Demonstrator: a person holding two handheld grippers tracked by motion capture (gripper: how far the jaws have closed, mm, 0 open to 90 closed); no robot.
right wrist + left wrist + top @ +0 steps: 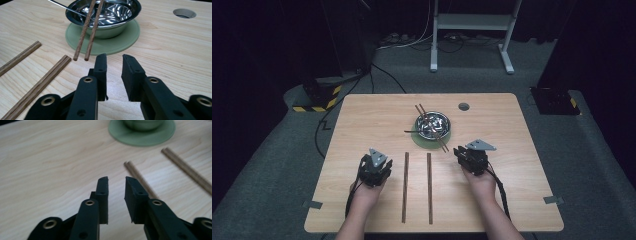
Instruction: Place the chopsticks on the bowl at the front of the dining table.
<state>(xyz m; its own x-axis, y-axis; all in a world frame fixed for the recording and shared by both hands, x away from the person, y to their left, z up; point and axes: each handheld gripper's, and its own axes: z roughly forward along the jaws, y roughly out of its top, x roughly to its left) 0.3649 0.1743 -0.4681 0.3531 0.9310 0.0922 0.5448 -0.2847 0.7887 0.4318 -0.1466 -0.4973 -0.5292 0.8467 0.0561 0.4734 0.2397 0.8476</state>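
In the high view, a wooden table (pixel 362 120) carries a shiny metal bowl (pixel 432 124) on a round green mat (pixel 419 140), toward the far middle. A pair of brown chopsticks (pixel 430 125) lies slanted across the bowl's rim, and a thin dark utensil (pixel 412 131) sticks out from the bowl to the left. Nearer the person, two long wooden sticks lie parallel and apart: the left stick (pixel 405 186) and the right stick (pixel 429 187). The left gripper (pixel 375 169) sits just left of the left stick, the right gripper (pixel 473 158) to the right of the right stick, near the mat. A round hole (pixel 463 106) sits in the tabletop beyond the bowl.

In the left gripper view, the jaws stand slightly apart with nothing between them, over bare wood. Just past the right jaw lies a stick (pixel 138 177) that shows as a doubled pair of rods; another lies farther right (pixel 186 170). The green mat is at the top edge.

In the right gripper view, the jaws are likewise parted and empty. The chopsticks' near ends overhang the mat just ahead of the left jaw, clear of the table. Two sticks lie at the left.
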